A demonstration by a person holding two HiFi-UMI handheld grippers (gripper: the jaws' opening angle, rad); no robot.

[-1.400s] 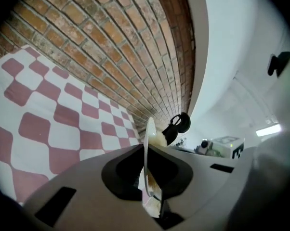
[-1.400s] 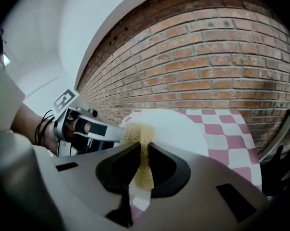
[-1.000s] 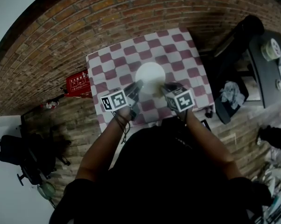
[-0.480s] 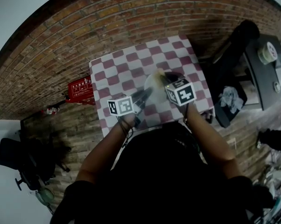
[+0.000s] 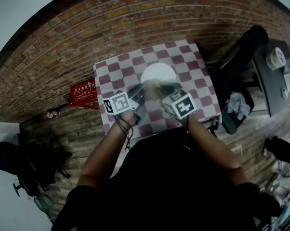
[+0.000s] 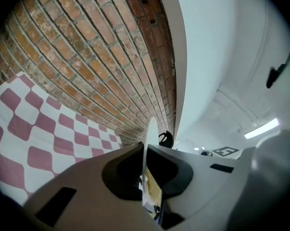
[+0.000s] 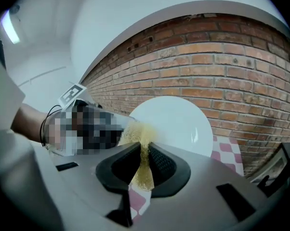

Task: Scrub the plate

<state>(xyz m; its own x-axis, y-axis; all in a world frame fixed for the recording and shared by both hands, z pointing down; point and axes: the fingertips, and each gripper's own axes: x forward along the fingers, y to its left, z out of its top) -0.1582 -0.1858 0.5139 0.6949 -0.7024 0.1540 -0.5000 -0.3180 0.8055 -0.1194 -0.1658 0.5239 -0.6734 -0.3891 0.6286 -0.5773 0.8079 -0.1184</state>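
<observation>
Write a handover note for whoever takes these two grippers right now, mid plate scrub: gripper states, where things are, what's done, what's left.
Left gripper: jaws shut on the rim of the white plate, holding it on edge, up off the checkered table.
Right gripper: jaws shut on the yellow sponge, which sits at the plate's lower left rim.
Done: plate and sponge are both in hand and together.
Left: scrub across the plate's face. It looks white with no visible dirt, so how much scrubbing is done can't be told. Probably set both down after.
</observation>
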